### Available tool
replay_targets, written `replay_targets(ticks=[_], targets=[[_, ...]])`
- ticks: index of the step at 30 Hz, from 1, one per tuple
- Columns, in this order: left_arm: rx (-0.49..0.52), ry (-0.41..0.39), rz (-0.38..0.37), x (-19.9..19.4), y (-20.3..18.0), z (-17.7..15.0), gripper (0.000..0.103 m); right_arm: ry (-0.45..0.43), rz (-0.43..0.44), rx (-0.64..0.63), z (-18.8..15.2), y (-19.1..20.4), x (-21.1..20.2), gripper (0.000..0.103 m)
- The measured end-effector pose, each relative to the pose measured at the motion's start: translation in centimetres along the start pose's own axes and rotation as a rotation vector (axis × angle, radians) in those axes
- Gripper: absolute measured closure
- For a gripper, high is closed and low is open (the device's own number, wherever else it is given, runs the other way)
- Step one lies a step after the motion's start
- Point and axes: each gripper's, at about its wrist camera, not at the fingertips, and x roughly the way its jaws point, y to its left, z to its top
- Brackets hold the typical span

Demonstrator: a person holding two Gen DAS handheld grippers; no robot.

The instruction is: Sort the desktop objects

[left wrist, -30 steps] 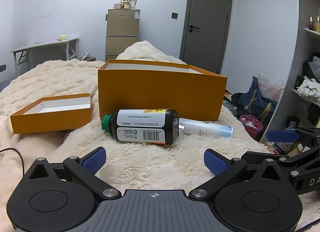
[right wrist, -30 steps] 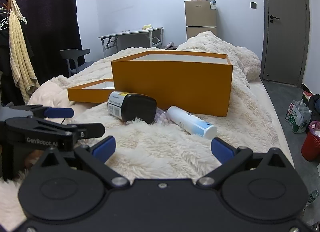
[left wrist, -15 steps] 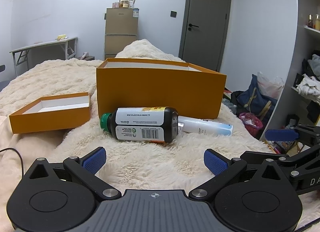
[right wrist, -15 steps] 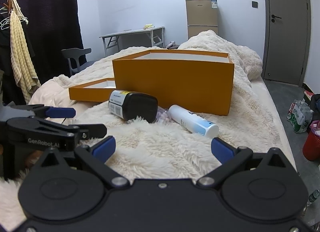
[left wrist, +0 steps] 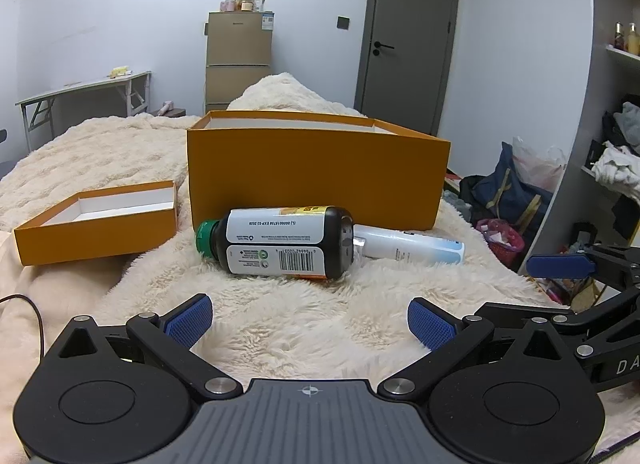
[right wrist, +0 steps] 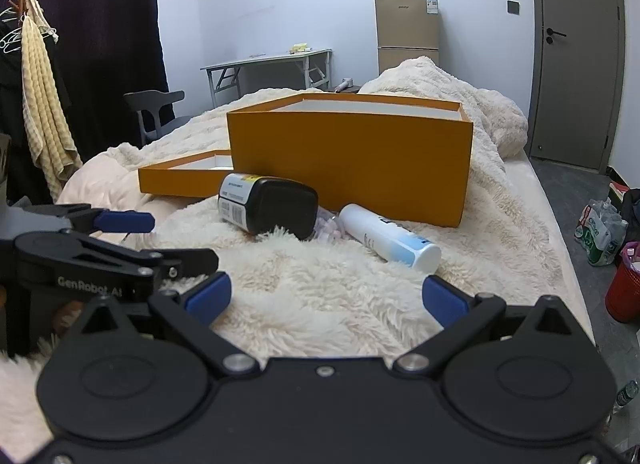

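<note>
A dark bottle with a green cap and white label lies on its side on the fluffy cream blanket, in front of a large open orange box. A white tube with a pale blue end lies just right of it. Both show in the right wrist view: bottle, tube, box. My left gripper is open and empty, a short way in front of the bottle. My right gripper is open and empty, in front of the tube.
A shallow orange lid lies left of the box. A small pinkish packet sits between bottle and tube. A black cable runs at the left. The bed edge drops off at the right, with bags and a red bin on the floor.
Both grippers have crept slightly forward toward the bottle and tube. Both stay open and empty. No object has moved.
</note>
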Motion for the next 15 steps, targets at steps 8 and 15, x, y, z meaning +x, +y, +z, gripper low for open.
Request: replay_targets(ticks=[8,15], targets=[[0.005,0.006,-0.004,0.19,-0.14,-0.09,0.0,0.004,0.0,-0.006,-0.05,0.18,0.04,0.0],[0.007,0.014,-0.009,0.37,-0.17,-0.13,0.0,0.006,0.002,-0.009,-0.04,0.04,0.12,0.0]])
